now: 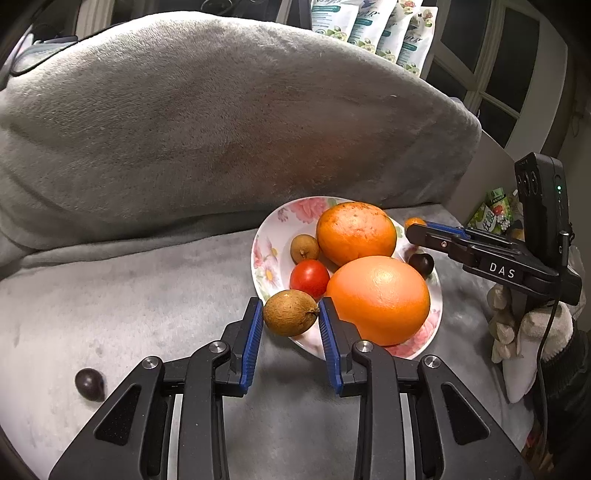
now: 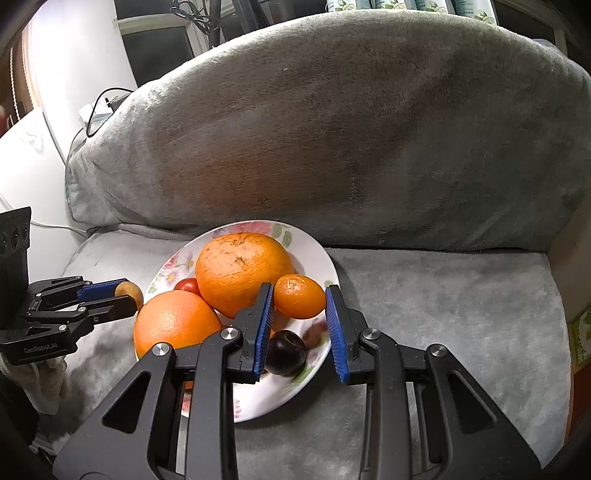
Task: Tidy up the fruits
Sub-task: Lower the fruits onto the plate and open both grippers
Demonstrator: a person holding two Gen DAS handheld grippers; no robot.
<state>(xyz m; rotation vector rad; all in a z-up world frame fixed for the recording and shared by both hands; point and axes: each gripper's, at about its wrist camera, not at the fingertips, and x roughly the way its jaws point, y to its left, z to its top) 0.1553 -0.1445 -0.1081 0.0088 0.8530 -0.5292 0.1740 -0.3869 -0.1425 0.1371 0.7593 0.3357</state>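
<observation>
A floral plate (image 1: 266,236) (image 2: 325,254) lies on a grey blanket and carries two big oranges (image 1: 377,298) (image 2: 242,271), a red tomato (image 1: 309,277), a small brown fruit (image 1: 304,248) and a dark plum (image 2: 286,352) (image 1: 421,263). My left gripper (image 1: 291,314) is shut on a brown longan-like fruit (image 1: 290,312) (image 2: 130,291) at the plate's near rim. My right gripper (image 2: 300,297) is shut on a small tangerine (image 2: 300,296) (image 1: 414,222) just above the plate, over the plum.
Behind the plate rises a large grey blanket-covered cushion (image 1: 221,122). Another dark plum (image 1: 89,384) lies loose on the blanket at the left. Packets (image 1: 369,26) stand beyond the cushion. A white-gloved hand (image 1: 524,343) holds the right gripper.
</observation>
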